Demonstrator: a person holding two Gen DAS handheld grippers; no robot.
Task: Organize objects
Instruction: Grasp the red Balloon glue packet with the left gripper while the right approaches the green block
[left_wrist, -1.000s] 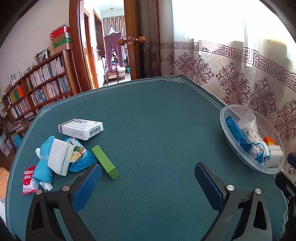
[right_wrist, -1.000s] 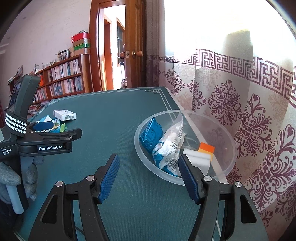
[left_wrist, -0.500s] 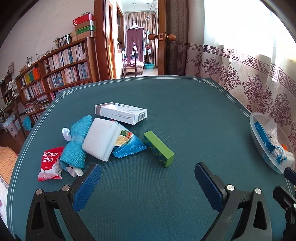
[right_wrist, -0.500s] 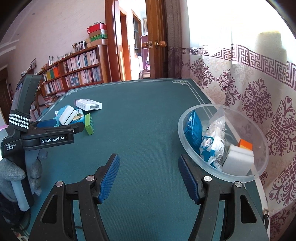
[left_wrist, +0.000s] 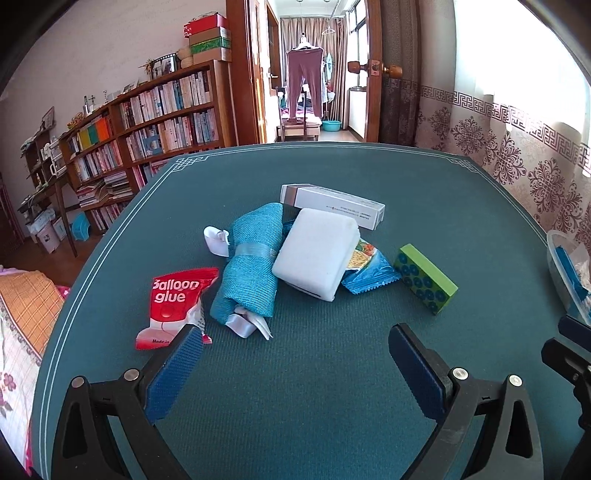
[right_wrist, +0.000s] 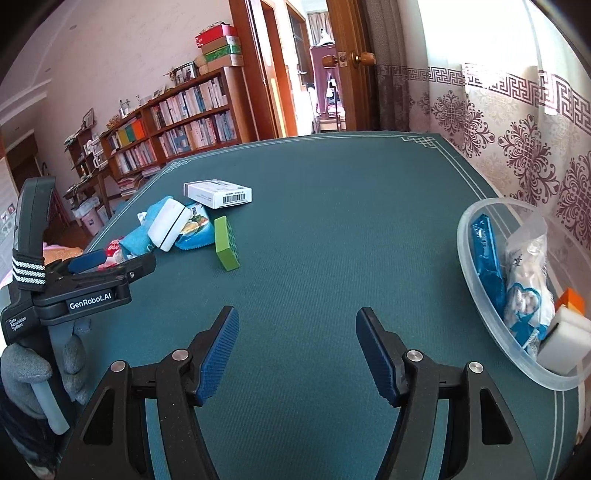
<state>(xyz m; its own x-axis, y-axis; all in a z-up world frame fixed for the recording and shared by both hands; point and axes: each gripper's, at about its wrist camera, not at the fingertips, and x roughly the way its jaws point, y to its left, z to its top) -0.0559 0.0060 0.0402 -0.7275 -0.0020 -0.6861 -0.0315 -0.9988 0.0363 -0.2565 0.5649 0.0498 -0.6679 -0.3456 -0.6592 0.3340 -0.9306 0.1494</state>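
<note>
— On the table's left side, what lies near the edge?
— Balloon glue packet, clutter beside it; left gripper hangs open, empty.
— Rightward?
— Bare cloth, right gripper open, clear bowl at the right edge.

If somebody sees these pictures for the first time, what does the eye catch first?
A loose pile sits left of centre on the green table: a red balloon glue packet, a rolled teal cloth and a white sponge. At the right edge stands a clear bowl, already partly filled.
</note>
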